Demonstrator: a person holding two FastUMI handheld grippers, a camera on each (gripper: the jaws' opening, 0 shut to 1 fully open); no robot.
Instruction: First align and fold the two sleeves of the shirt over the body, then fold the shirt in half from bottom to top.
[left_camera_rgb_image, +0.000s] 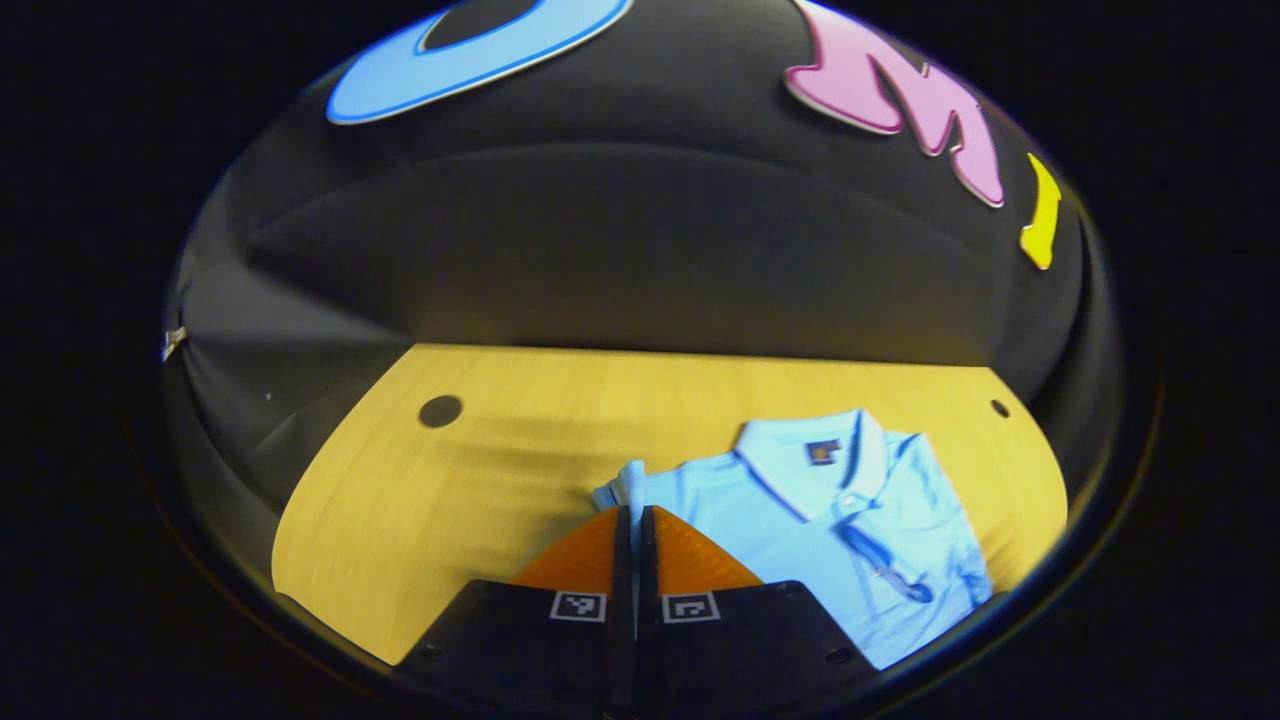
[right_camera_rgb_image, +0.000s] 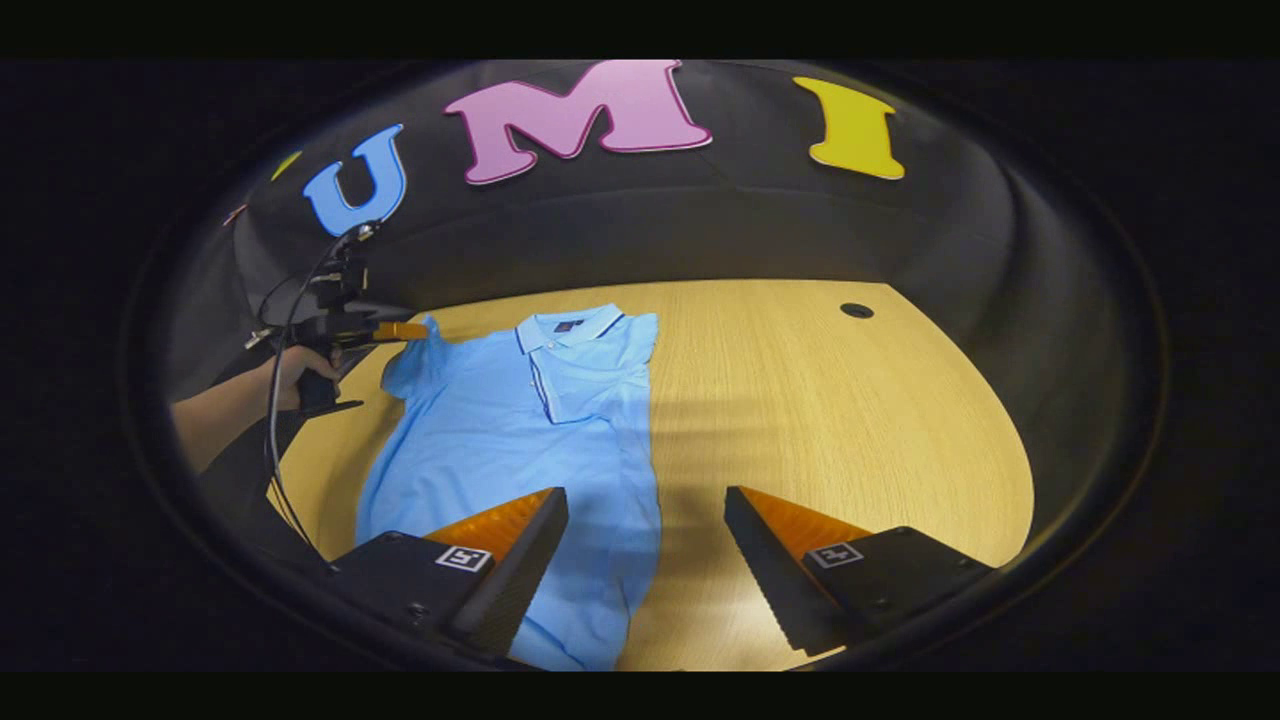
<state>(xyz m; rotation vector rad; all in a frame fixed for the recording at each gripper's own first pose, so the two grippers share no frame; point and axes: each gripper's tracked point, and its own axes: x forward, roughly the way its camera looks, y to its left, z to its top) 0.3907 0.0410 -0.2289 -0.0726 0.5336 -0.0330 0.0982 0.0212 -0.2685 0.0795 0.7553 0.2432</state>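
Light-blue polo shirt (right_camera_rgb_image: 520, 430) lies flat, collar at the far end, on the wood-grain counter (right_camera_rgb_image: 850, 420); its right sleeve looks already folded over the body, straight edge there. Left hand-held gripper (left_camera_rgb_image: 635, 520) is clamped on the left sleeve (left_camera_rgb_image: 625, 485), so sleeve-folding is in hand; next it likely carries that soft knit across the chest. Right hand-held gripper (right_camera_rgb_image: 645, 500) hangs wide apart over the hem.

Matt cloth shirt (right_camera_rgb_image: 500, 420), smooth wood-grain table (right_camera_rgb_image: 850, 420)
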